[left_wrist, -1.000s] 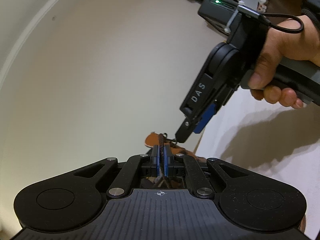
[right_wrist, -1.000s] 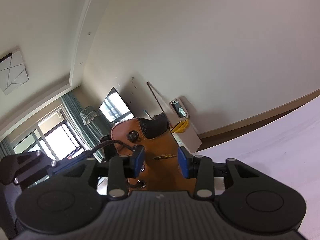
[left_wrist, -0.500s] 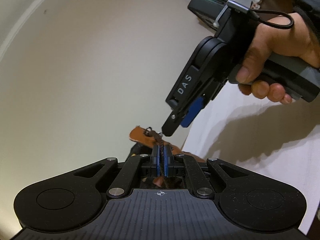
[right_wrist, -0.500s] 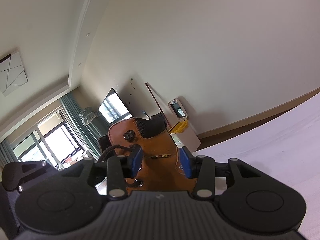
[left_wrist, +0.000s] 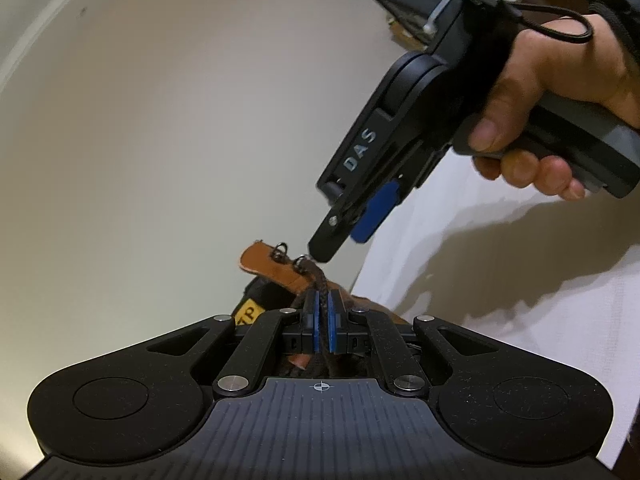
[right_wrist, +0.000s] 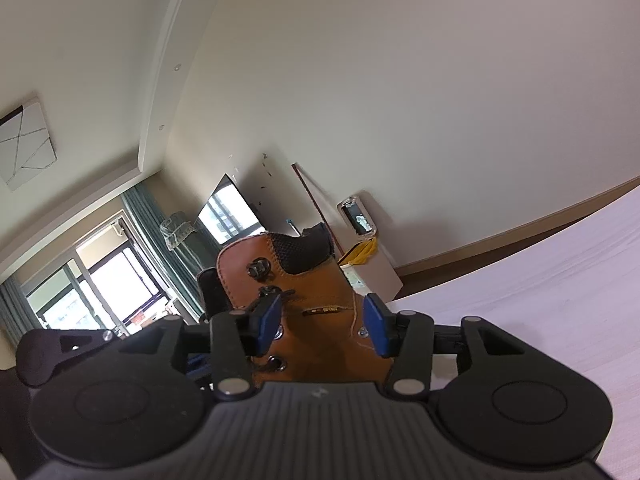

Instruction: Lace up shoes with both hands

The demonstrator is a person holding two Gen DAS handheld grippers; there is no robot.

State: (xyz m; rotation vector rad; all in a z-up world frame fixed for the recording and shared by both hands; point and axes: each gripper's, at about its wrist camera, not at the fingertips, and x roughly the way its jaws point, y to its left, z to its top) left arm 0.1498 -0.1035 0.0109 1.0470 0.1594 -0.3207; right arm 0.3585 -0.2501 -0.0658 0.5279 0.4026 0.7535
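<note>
While the left gripper [left_wrist: 323,322] pinches the dark lace [left_wrist: 316,276] beside the brown boot [right_wrist: 316,312], the right gripper's [right_wrist: 325,322] empty jaws are opening around the boot's shaft.

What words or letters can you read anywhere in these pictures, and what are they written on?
"DAS": on the black side of the right tool, seen from the left wrist camera.
"TP": on a yellow tag on the brown boot; the rest of that tag is hidden.
Small dark label on the side of the boot: too small to read.
Nothing else readable.
</note>
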